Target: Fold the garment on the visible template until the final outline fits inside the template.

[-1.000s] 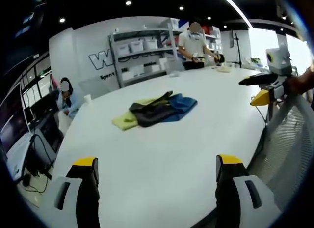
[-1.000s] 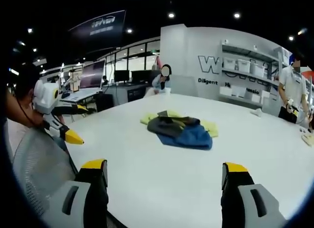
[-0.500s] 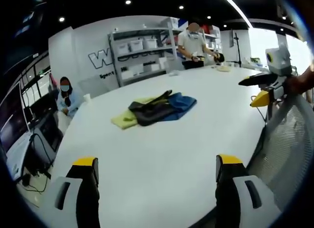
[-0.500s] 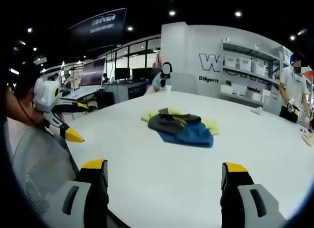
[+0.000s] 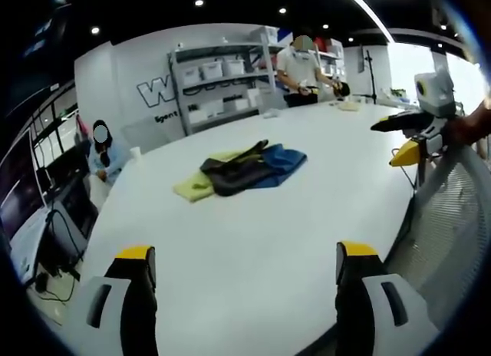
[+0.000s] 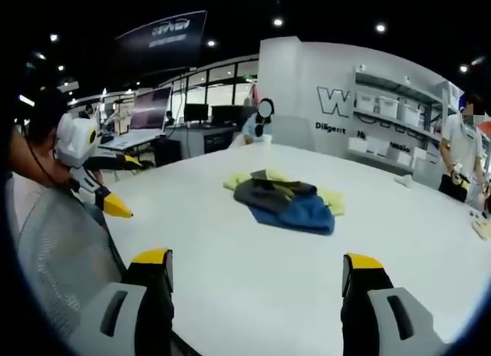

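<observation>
Garment [image 5: 244, 169] is lying bunched mid-desk [image 5: 253, 241], dark grey + blue parts over a yellow-green sheet [image 5: 193, 189], at 12 o'clock from both grippers, well apart. Left gripper [image 5: 239, 275] and right gripper [image 6: 257, 275] are hovering over the near desk edge w/ jaws spread wide, gripping nothing. Mesh chair back [image 6: 65, 248] is sitting at 9 o'clock in right gripper view.
</observation>
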Demonstrator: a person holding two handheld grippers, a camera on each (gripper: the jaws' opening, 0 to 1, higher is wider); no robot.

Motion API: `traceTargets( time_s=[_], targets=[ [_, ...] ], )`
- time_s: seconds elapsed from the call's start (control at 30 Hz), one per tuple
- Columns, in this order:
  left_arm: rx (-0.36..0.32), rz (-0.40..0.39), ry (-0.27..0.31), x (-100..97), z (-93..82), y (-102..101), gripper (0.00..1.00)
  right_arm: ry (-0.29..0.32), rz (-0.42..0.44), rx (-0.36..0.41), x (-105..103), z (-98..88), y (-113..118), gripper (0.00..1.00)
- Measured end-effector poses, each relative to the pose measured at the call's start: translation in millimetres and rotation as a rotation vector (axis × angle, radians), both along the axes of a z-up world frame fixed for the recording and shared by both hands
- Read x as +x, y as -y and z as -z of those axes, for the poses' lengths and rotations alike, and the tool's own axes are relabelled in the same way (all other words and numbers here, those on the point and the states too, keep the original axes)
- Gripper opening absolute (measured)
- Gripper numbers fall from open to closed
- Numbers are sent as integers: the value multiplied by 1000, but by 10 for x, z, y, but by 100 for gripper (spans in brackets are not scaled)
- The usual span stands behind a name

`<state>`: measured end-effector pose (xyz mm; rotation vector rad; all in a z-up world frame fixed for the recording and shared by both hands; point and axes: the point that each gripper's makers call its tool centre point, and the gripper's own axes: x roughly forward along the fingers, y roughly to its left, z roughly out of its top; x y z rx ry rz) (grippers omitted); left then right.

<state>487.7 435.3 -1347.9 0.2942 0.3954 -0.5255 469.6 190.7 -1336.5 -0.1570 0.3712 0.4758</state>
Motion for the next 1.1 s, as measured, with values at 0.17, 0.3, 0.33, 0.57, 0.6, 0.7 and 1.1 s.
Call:
traceTargets(
  time_s=[0.17, 0.3, 0.33, 0.57, 0.6, 0.7, 1.1],
  targets=[
    [9, 4, 3, 9, -4, 1, 96, -17, -4, 1, -3, 26, -7, 89],
    [20, 3, -9, 21, 4, -11, 96, -17, -8, -24, 2, 26, 11, 90],
    [18, 5, -9, 27, 0, -15, 96, -19, -9, -30, 7, 28, 17, 90],
    [48, 32, -25, 90, -8, -27, 94, -15, -17, -36, 93, -67, 39, 91],
    [47, 38, -22, 108, -23, -19, 94, -13, -21, -36, 118, -80, 30, 91],
    [52, 58, -18, 182, -59, 2, 93, -17, -30, -48, 174, -72, 16, 89],
    [51, 148, -32, 409, -70, 148, 84, -48, -91, -138, 341, 65, 15, 87]
  ],
)
